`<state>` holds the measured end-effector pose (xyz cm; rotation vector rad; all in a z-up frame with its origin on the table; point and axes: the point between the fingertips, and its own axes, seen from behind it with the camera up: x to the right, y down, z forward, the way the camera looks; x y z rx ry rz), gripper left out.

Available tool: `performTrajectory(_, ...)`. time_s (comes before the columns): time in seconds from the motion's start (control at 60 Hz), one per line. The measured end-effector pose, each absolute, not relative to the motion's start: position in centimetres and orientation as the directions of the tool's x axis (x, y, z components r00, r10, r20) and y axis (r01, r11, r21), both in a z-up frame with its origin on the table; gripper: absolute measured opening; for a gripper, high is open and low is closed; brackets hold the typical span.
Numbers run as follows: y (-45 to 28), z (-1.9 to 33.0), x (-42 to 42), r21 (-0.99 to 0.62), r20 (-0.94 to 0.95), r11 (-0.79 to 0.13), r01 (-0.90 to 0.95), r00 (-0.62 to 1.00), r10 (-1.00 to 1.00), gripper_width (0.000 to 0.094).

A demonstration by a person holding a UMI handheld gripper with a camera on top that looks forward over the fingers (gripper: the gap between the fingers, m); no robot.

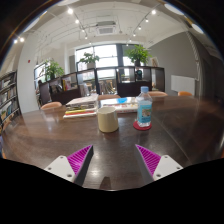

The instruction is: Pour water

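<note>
A clear water bottle (145, 107) with a blue cap and blue label stands upright on the dark wooden table (60, 135), beyond my right finger. A pale cream cup (107, 120) stands to its left, ahead of the gap between my fingers. My gripper (113, 160) is open and empty, its magenta pads (79, 157) spread wide apart, held back from both objects above the table's near part.
Flat coloured items, books or mats (95, 101), lie on the table behind the cup. Shelves (8, 98) stand at the left. Plants (137, 52) and chairs stand by the far windows. Bare table surface lies between my fingers and the cup.
</note>
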<state>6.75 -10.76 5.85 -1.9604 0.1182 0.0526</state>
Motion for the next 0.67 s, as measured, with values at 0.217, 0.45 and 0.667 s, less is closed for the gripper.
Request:
performTrajectory(0.217,-12.7,9.8,4.8,-0.942,-0.079,-0.327,-0.082,0.997,-0.021,0.0848)
performTrajectory(0.45,-13.7,12.6,4.3,-0.956,-0.059,-0.286,-0.062,0.998,-0.020,0.0846)
performTrajectory(0.667,-14.3,13.6,4.1,-0.961,-0.057,-0.270,-0.060,0.998,-0.018,0.0844)
